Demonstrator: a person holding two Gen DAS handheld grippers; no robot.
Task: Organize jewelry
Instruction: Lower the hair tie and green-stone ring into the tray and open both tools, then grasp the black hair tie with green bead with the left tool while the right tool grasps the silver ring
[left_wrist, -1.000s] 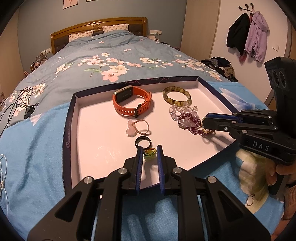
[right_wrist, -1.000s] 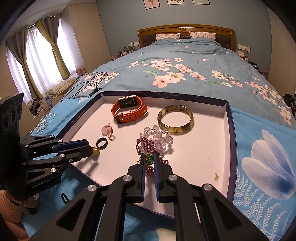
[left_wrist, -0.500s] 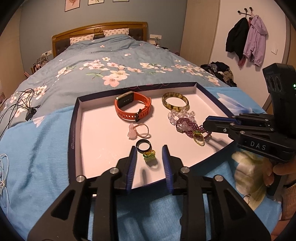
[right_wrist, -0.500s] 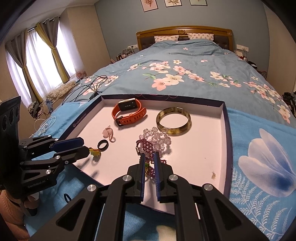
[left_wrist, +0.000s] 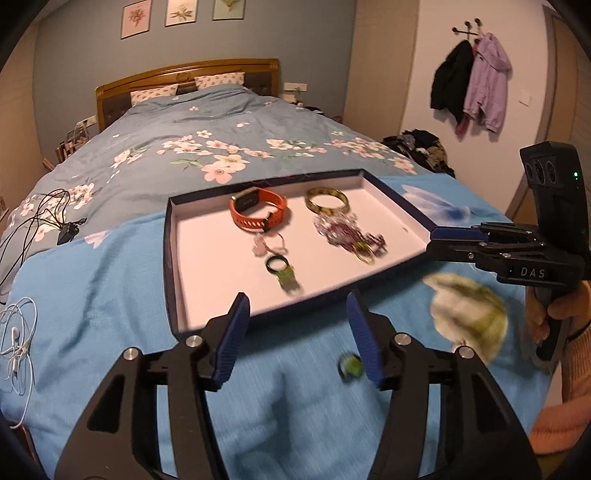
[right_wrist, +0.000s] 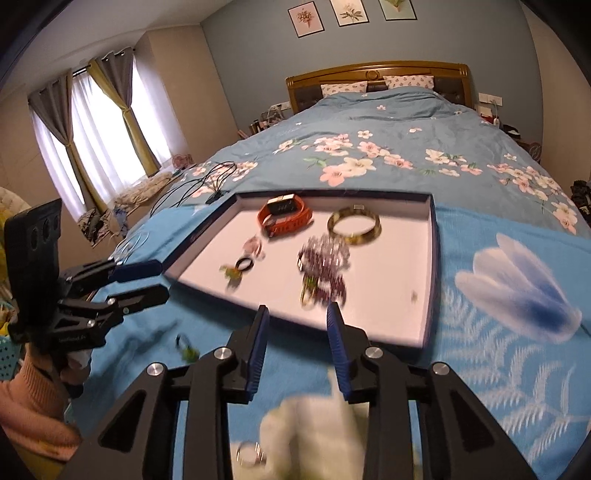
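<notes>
My left gripper (left_wrist: 297, 325) hangs over the blue bedspread (left_wrist: 110, 266) just short of the tray's (left_wrist: 170, 258) near rim, jaws just opened apart around nothing. In the tray lie the orange watch (left_wrist: 258, 210), black ring (left_wrist: 276, 263), bangle (left_wrist: 327, 199) and beads (left_wrist: 341, 230). My right gripper (right_wrist: 297, 330), jaws also just parted and empty, hovers before the near rim.
</notes>
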